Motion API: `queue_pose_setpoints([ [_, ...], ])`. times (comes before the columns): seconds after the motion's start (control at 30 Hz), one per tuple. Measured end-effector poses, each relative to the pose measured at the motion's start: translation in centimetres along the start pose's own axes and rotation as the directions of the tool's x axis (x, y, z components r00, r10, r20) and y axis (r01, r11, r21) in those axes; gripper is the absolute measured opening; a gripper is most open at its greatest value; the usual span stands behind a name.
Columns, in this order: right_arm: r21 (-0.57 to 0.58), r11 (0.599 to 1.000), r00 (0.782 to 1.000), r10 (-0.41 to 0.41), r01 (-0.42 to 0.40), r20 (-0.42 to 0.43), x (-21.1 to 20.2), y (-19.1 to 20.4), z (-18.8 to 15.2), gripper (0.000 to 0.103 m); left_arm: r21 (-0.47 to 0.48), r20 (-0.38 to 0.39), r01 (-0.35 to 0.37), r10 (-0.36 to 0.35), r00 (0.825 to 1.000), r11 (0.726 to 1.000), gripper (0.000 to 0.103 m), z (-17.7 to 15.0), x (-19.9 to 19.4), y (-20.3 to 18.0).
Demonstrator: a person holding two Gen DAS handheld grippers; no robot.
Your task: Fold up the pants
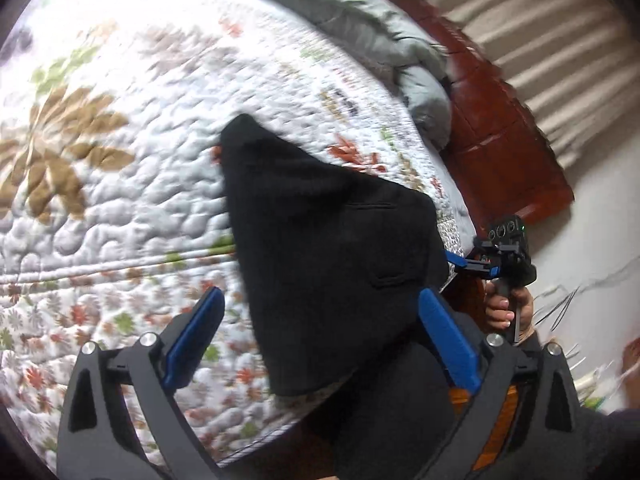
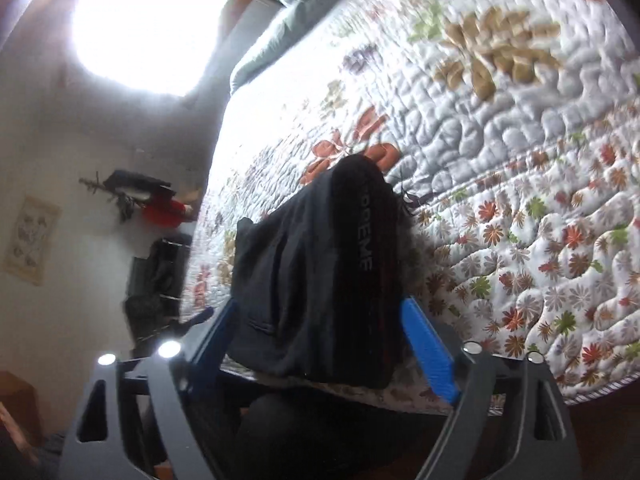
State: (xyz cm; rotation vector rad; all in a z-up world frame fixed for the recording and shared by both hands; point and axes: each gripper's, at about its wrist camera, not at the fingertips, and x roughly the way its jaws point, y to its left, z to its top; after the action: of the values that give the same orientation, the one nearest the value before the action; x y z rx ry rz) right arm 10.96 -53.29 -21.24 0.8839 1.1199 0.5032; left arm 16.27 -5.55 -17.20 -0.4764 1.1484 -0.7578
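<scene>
Both grippers are standing with jaws spread wide and gripping nothing. Nearest, the left gripper (image 1: 320, 336) is hovering over the near edge of the black pants (image 1: 328, 240), pads clear of the cloth; the right gripper (image 2: 320, 340) is doing likewise over the same bundle, its lettered waistband facing up in the right wrist view. Beyond them, the pants are lying in a compact, seemingly folded pile at the corner of the floral quilt (image 1: 120, 160), close to the bed's edge. Farther off, a grey pillow (image 1: 384, 44) is resting by the wooden headboard (image 1: 500, 128). For a clean finish, withdraw both tools without snagging the top layer, and press down any lifted corner.
</scene>
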Motion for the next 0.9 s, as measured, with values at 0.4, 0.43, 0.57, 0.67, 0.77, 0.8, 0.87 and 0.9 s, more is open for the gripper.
queue_pose_setpoints([
  [0.4,-0.004,0.999,0.982,-0.052,0.053,-0.182,7.3,-0.6,2.6,0.089,-0.316,-0.198,0.093,-0.161,0.967,0.944,0.099,2.9,6.5,5.2],
  [0.43,-0.005,0.999,0.981,-0.054,0.054,-0.186,7.5,-0.7,2.6,0.089,-0.318,-0.203,0.094,-0.164,0.965,0.944,0.099,3.0,7.0,5.1],
  [0.57,-0.008,0.999,0.981,-0.045,0.044,-0.188,7.9,-0.5,2.9,0.09,-0.309,-0.204,0.086,-0.155,0.967,0.947,0.1,2.9,8.1,4.5],
  [0.67,-0.032,0.997,0.979,-0.069,0.064,-0.19,8.2,-0.2,2.8,0.09,-0.283,-0.195,0.075,-0.134,0.972,0.956,0.098,3.1,8.2,4.2],
  [0.77,-0.059,0.994,0.978,-0.1,0.091,-0.183,8.2,0.3,2.4,0.089,-0.24,-0.201,0.017,-0.067,0.977,0.971,0.082,2.8,7.9,3.6],
  [0.8,-0.061,0.993,0.978,-0.107,0.098,-0.18,8.2,0.4,2.3,0.087,-0.222,-0.214,-0.007,-0.042,0.976,0.975,0.065,2.7,8.0,3.4],
  [0.87,-0.072,0.99,0.977,-0.13,0.12,-0.168,7.9,0.6,2.0,0.078,-0.212,-0.23,-0.039,-0.011,0.973,0.976,0.054,2.4,8.3,3.4],
  [0.9,-0.075,0.99,0.978,-0.132,0.121,-0.164,7.8,0.7,1.9,0.07,-0.207,-0.23,-0.049,0.0,0.973,0.977,0.052,2.3,8.3,3.4],
])
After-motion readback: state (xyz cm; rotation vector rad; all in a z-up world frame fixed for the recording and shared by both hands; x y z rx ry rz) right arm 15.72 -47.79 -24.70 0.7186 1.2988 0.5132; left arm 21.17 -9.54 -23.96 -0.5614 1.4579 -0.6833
